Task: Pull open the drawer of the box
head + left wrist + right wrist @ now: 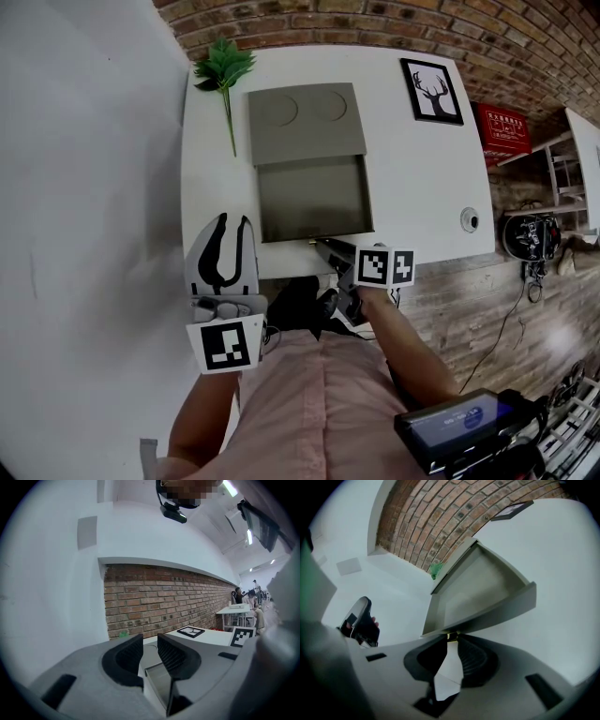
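The right claw (452, 640) has its 2 jaws narrowed onto the small brass knob (452, 635) on the front wall of the grey rectangular drawer (487, 585). The drawer stretches straight ahead of that claw, drawn well out of the flat grey box (305, 117) beyond it on the white table (422, 187). The left claw (232, 230) hangs with the drawer's front corner just to its right, its 2 jaws apart and holding nothing.

A white table (412, 187) holds a grey box (305, 117) with its drawer (314, 197) pulled out, a green leafy sprig (225, 70) to its left, a framed deer picture (431, 91) to its right, and a small round object (470, 219) near the right edge.
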`<state>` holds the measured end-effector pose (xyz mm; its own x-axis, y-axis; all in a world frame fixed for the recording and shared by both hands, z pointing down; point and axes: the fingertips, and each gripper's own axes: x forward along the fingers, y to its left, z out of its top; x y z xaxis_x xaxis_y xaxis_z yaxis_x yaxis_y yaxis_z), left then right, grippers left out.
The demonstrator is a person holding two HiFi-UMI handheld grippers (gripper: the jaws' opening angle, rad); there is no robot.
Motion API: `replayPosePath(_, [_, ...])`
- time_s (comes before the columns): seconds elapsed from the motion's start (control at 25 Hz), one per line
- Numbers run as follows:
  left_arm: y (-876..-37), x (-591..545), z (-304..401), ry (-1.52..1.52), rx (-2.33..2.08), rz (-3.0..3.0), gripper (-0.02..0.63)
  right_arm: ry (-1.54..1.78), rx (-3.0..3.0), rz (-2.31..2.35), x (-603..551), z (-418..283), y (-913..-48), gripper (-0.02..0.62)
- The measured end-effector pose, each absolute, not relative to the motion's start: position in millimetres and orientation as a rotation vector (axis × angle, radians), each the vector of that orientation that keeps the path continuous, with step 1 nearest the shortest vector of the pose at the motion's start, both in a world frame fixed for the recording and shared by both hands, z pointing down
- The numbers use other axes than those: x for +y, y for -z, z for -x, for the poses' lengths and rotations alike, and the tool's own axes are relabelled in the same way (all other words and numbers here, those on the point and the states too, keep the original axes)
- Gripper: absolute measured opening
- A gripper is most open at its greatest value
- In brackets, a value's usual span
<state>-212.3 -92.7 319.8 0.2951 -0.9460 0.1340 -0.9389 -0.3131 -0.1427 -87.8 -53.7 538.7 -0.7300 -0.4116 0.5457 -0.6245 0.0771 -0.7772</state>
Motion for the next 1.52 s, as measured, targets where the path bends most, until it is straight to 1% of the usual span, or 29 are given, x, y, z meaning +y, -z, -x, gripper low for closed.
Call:
replayPosePath(0.16, [-320, -92, 212, 0.295, 1.822, 2.498, 0.097, -1.697, -2.167, -1.047, -53, 89, -538, 0.095])
replayPosePath(0.32, [-313, -89, 209, 0.265, 1.824, 2.496, 0.097, -1.700, -2.182, -1.027, -43, 85, -528, 0.154])
replayPosePath(0.44, [-301, -87, 205, 0.218, 1.801, 2.481, 0.097, -1.714, -2.222, -1.016, -36, 78, -510, 0.133])
replayPosePath(0.52, [-289, -87, 199, 0.186, 1.784, 2.473, 0.097, -1.667, -2.284, -1.045, -39, 72, -489, 0.105])
replayPosePath(0.6, [-275, -87, 193, 0.167, 1.764, 2.469, 0.097, -1.541, -2.385, -1.115, -52, 66, -456, 0.068])
replayPosePath(0.72, [-244, -88, 185, 0.116, 1.719, 2.448, 0.097, -1.250, -2.551, -1.220, -73, 62, -395, 0.012])
replayPosePath(0.8, [-221, -90, 182, 0.061, 1.696, 2.424, 0.096, -1.015, -2.632, -1.308, -86, 58, -353, 0.006])
replayPosePath(0.96, [-190, -95, 176, -0.006, 1.689, 2.400, 0.070, -0.503, -2.695, -1.502, -104, 46, -279, 0.006])
replayPosePath(1.08, [-178, -98, 171, -0.034, 1.686, 2.376, 0.041, -0.243, -2.683, -1.575, -103, 41, -247, 0.006])
replayPosePath(1.28, [-168, -101, 162, -0.056, 1.671, 2.385, 0.030, -0.053, -2.645, -1.656, -100, 30, -223, 0.005])
replayPosePath(1.52, [-173, -102, 157, -0.054, 1.659, 2.389, 0.028, -0.037, -2.609, -1.699, -99, 16, -226, 0.003])
